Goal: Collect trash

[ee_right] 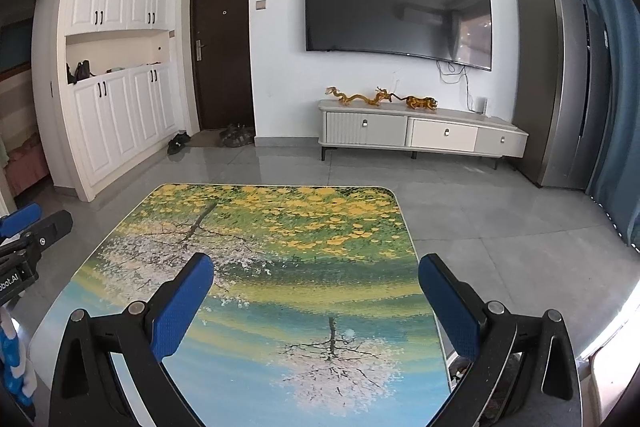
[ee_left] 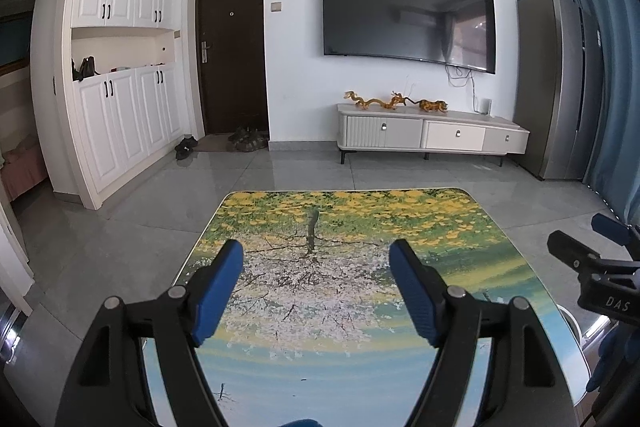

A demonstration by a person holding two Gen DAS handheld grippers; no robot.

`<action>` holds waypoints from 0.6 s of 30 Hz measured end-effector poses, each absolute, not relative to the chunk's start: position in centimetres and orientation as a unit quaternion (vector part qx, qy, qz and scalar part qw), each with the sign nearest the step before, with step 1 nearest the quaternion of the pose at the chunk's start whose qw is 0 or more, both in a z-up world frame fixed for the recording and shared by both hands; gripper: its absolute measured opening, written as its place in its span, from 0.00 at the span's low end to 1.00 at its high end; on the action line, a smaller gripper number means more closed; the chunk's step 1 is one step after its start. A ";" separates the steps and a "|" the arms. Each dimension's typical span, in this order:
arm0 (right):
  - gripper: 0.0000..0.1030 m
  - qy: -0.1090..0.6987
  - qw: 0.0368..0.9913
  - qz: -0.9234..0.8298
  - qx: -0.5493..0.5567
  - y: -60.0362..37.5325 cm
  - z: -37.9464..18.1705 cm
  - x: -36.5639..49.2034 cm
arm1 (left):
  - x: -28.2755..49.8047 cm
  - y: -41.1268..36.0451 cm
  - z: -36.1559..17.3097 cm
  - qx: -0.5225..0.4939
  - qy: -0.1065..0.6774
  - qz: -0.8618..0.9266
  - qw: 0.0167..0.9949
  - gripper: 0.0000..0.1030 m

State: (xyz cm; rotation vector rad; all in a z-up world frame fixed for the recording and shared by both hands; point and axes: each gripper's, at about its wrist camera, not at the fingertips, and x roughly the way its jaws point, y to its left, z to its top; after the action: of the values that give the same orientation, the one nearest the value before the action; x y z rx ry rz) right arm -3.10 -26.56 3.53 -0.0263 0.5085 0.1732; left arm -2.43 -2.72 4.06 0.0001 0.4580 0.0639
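Blue-padded left tongs (ee_left: 316, 257) and right tongs (ee_right: 316, 273) agape over painted table (ee_right: 280, 227)

My left tongs (ee_left: 316, 267) and my right tongs (ee_right: 316, 281) hang side by side over the near part of the table (ee_left: 400, 227), each with nothing between its fingers. Beyond the table's far edge lies open floor (ee_left: 280, 171). Behind that, against the far wall, stands a low cabinet (ee_left: 432, 133), with three figurines (ee_left: 396, 102) in a row on top of it. The television (ee_left: 408, 13) hangs on the wall above the cabinet. Left of it is the door (ee_left: 232, 55), with shoes (ee_left: 248, 139) on the floor before it. Cupboards (ee_left: 120, 67) line the left wall. A refrigerator (ee_left: 556, 87) stands right of the cabinet, and curtains (ee_left: 612, 87) hang further right.
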 end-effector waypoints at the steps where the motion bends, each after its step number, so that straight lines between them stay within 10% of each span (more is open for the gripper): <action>1: 1.00 0.251 0.964 0.084 -0.013 -26.6 3.5 -3.1 | -2.5 -2.5 4.0 0.000 0.227 0.032 0.973 0.72; 18: 1.00 0.253 0.965 0.070 -0.014 -27.0 2.8 -3.2 | -2.1 -2.5 3.4 0.005 0.235 0.037 0.971 0.72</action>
State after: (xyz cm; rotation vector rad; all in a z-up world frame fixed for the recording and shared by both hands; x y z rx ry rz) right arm -3.18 -27.00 2.77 -0.0285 0.5115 0.1419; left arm -2.12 -2.53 3.37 0.0111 0.4740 0.0751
